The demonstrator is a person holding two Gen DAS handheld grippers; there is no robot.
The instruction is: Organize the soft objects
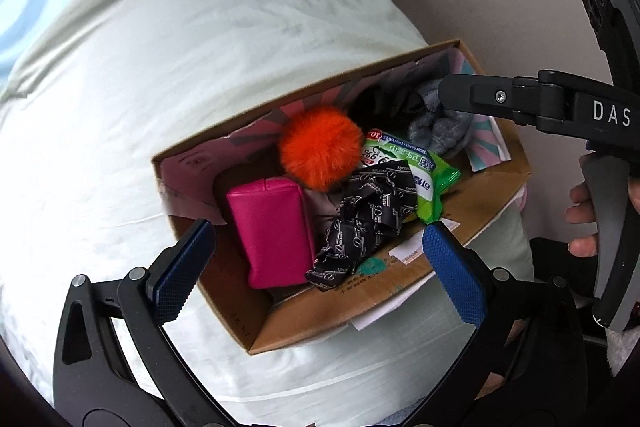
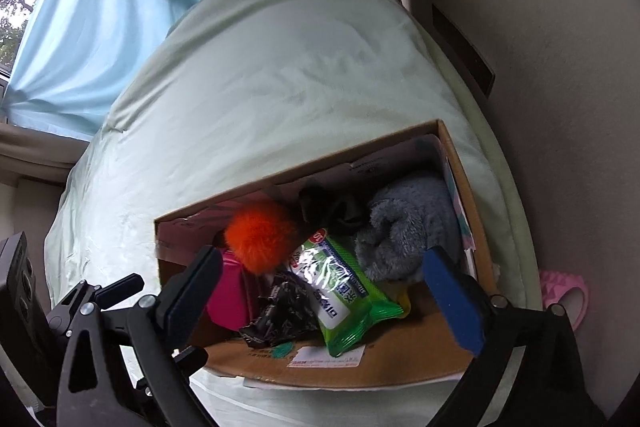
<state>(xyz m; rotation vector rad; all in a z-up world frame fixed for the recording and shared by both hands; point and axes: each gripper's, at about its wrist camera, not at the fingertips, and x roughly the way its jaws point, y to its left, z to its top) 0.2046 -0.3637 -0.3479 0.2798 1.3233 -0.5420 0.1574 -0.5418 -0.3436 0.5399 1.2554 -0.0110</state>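
Observation:
An open cardboard box [image 1: 480,195] [image 2: 400,363] lies on a pale green bed. It holds a pink pouch [image 1: 272,231] [image 2: 228,291], an orange pom-pom [image 1: 320,147] [image 2: 260,235], a black patterned ribbon [image 1: 360,223] [image 2: 280,311], a green wipes pack [image 1: 424,167] [image 2: 344,303], a grey fluffy cloth [image 1: 440,131] [image 2: 404,231] and a dark fabric piece [image 1: 384,103] [image 2: 328,207]. My left gripper [image 1: 320,267] hangs open above the pouch and ribbon, holding nothing. My right gripper [image 2: 324,291] is open over the wipes pack and cloth, also empty.
The bed sheet [image 1: 160,67] spreads wide to the left and behind the box. A beige wall [image 2: 540,27] runs close along the right. A blue curtain [image 2: 92,39] hangs at the far left. A pink slipper [image 2: 564,291] lies beside the bed. A hand [image 1: 580,211] grips the right tool.

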